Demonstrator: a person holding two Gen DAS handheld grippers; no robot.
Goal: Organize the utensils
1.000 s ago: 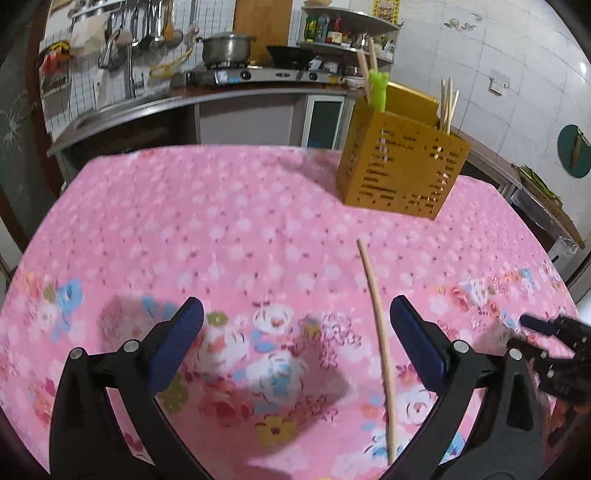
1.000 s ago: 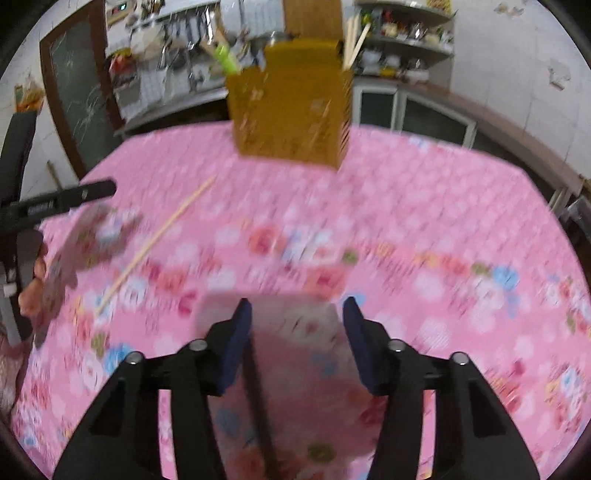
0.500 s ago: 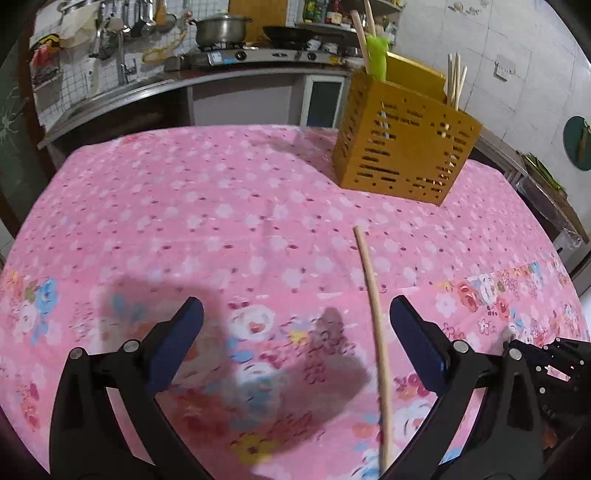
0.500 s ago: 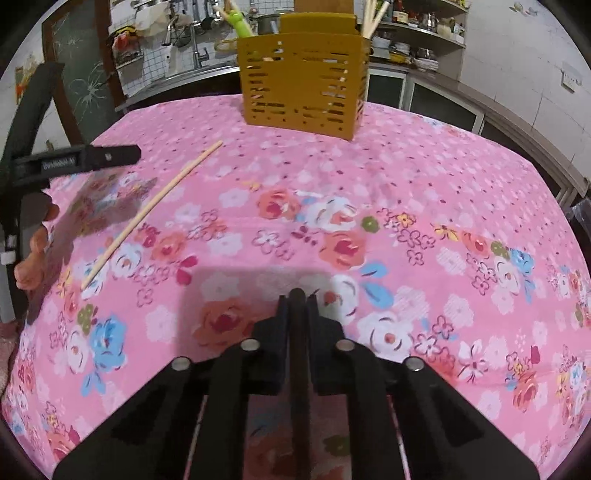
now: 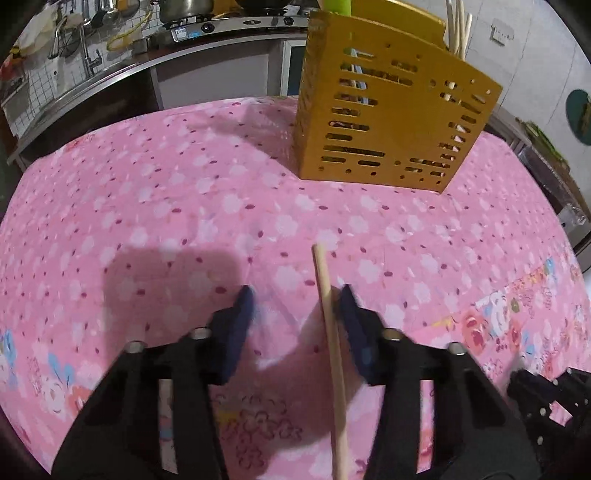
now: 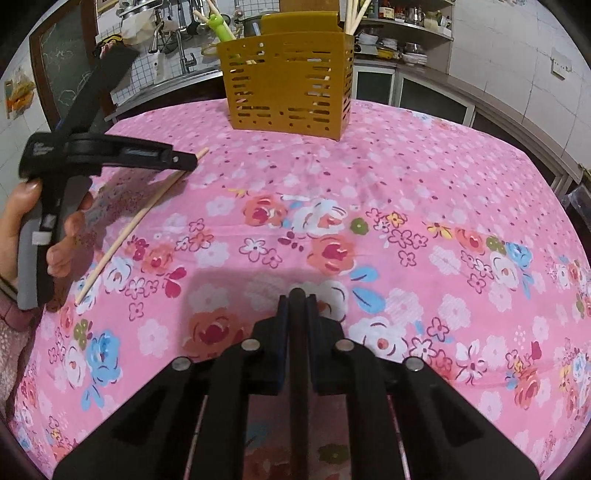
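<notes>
Home kitchen, gas stove (image 5: 207,26), hanging ladles (image 6: 184,22), sink tap (image 5: 90,61)

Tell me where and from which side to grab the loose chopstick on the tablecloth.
Grip the chopstick on its shaft just behind the far tip, from above, one finger on each long side. It lies flat on the tablecloth, thin and straight, pointing towards the yellow holder. The left gripper already straddles that end, jaws part open, shaft against its right finger.

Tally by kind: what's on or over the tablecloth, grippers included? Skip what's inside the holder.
Light wooden chopstick: 1
Dark stick, clamped in the right gripper: 1
Yellow slotted holder: 1
Grippers: 2 (left gripper, right gripper)
Total: 5
</notes>
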